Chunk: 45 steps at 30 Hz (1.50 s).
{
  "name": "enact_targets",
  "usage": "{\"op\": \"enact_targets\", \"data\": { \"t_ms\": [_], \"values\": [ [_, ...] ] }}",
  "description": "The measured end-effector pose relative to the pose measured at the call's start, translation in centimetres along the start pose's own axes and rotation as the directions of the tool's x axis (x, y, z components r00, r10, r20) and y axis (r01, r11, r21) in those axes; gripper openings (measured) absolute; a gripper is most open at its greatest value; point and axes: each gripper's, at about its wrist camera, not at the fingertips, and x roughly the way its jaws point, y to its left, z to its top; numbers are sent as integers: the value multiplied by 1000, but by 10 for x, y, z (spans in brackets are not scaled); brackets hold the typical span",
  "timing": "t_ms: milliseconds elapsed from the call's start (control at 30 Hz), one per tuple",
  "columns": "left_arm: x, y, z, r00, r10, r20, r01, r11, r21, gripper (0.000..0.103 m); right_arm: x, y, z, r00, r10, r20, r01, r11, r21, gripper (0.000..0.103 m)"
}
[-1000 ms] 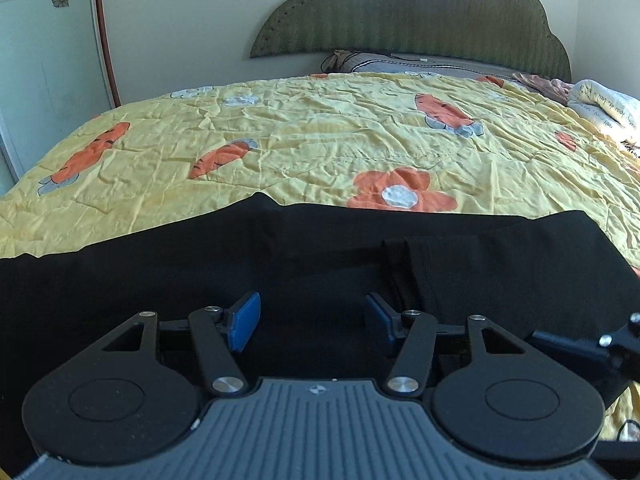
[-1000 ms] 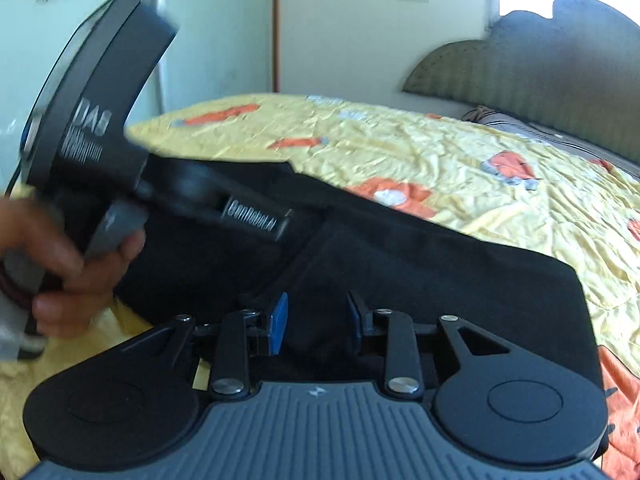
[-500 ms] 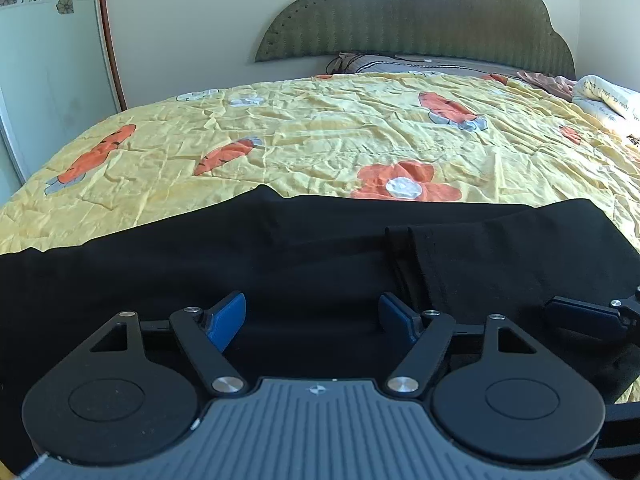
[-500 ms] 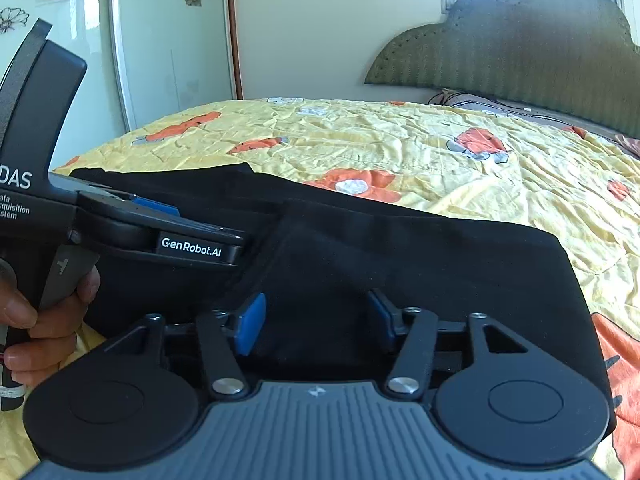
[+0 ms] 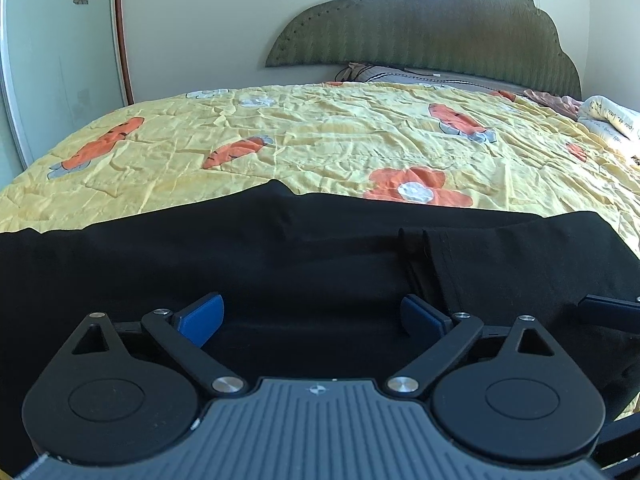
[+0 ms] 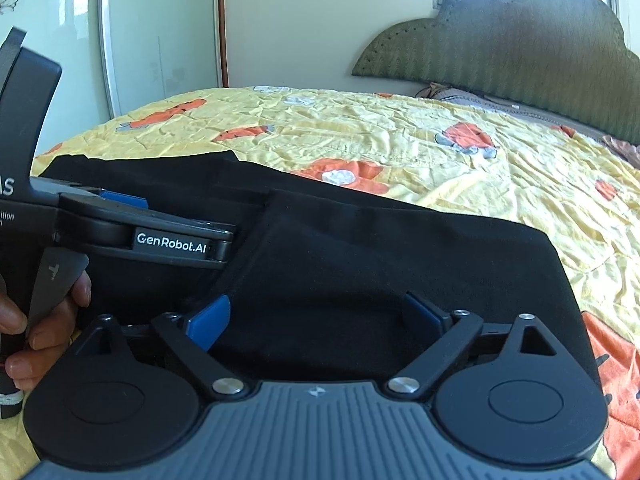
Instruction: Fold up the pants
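Black pants [image 5: 320, 264] lie flat across the bed [image 5: 320, 140], long axis crosswise directly ahead of both claws; left claw [image 5: 312, 316] and right claw [image 6: 316, 316] each gape empty over the near edge, equally close.

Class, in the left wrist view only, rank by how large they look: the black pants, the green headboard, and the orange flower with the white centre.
1. black pants, though nearness to the camera enlarges them
2. green headboard
3. orange flower
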Motion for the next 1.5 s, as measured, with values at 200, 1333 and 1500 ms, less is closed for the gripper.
{"op": "enact_targets", "data": {
  "t_ms": [200,1333,1500],
  "values": [
    [0,1,0,1000,-2,-1,2,1000,-4,99,0,1,0,1000,-9,-4,9,1000,-2,99],
    [-18,-1,26,987,-148,56,154,982,-112,83,-37,65,-14,996,56,67,-18,882,-471,21],
    [-18,-29,26,989,-117,86,114,992,48,83,-52,-21,16,992,-25,123,42,989,-139,21]
  ]
}}
